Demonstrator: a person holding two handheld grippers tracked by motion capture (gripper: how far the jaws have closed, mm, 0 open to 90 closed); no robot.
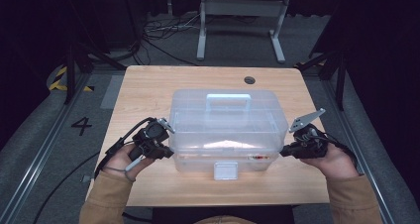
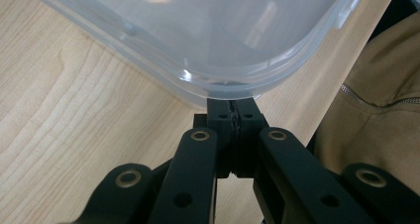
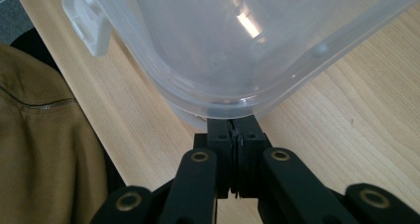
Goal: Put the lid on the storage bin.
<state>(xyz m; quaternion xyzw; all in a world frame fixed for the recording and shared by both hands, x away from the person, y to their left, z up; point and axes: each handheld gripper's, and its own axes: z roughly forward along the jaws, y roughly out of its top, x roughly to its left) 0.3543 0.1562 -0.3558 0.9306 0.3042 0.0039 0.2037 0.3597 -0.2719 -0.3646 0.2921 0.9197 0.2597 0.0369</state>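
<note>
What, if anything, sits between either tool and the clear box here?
Nothing visible does. The left tool, jaws shut, has its tips right at the lower rim of the box at its near left corner. The right tool, also shut, meets the rim at the near right corner. Bare table surrounds the box.

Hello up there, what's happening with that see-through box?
Both grippers shut: left gripper, right gripper. Tips tucked under lid rim of clear box. Latch closed. Nothing in the way.

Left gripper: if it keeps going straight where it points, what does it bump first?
The left gripper, jaws shut, would likely bump the clear plastic storage box, under its lid rim at the corner.
</note>
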